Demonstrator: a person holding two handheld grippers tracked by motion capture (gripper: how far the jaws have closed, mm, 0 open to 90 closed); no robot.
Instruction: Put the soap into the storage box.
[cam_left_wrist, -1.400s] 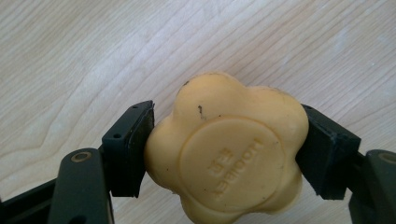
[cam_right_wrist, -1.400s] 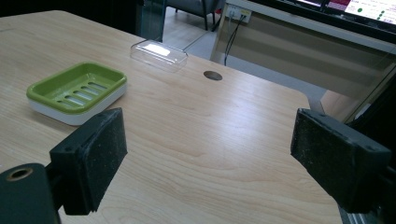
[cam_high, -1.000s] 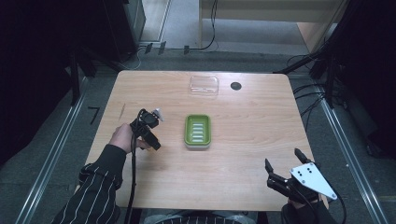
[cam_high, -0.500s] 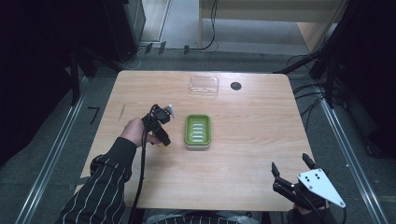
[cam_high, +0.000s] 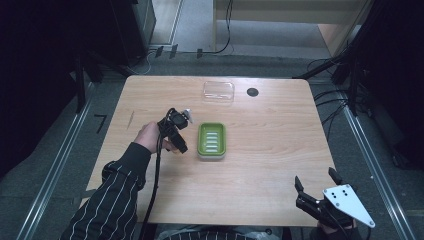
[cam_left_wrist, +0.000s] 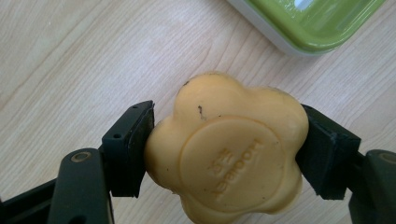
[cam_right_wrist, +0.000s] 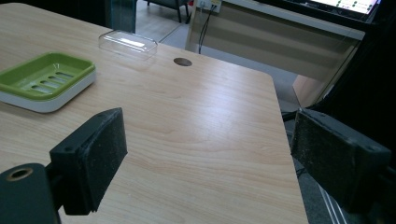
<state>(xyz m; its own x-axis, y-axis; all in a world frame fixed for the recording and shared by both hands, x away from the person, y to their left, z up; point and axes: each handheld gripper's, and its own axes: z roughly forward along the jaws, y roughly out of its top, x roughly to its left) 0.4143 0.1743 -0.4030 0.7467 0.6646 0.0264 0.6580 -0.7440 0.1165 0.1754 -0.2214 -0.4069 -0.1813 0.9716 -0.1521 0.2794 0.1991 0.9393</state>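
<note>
- Left gripper (cam_high: 181, 131): sitting in the person's left hand (cam_high: 148, 136) over the left half of the table, just beside the left edge of the green dish; its two black jaws are clamping a bar of soap from either side, pads pressing flat on the bar's flanks in the left gripper view.
- Soap (cam_left_wrist: 226, 148): a yellow-orange, flower-shaped bar with a round stamped medallion and raised lettering facing the camera; it is hanging between the jaws above bare wood, clear of the table surface, with the corner of the dish lying near it at the top of the left gripper view.
- Soap dish (cam_high: 211, 140): a green rectangular tray with a slotted floor on a pale base, lying flat near the middle of the table, long side running away from the person; nothing is lying in it.
- Clear lid (cam_high: 218, 91): a transparent rectangular cover resting near the far edge, well apart from the dish.
- Round hole (cam_high: 252, 92): a dark grommet just beside the lid, on its right.
- Right gripper (cam_high: 315, 190): hovering at the near right corner of the table, jaws standing wide apart and gripping nothing; a grey three-cornered plate is riding on top.
- Table (cam_high: 280, 135): light wood, rounded corners.
- Sleeve (cam_high: 107, 200): dark with thin white stripes, covering the left forearm.
</note>
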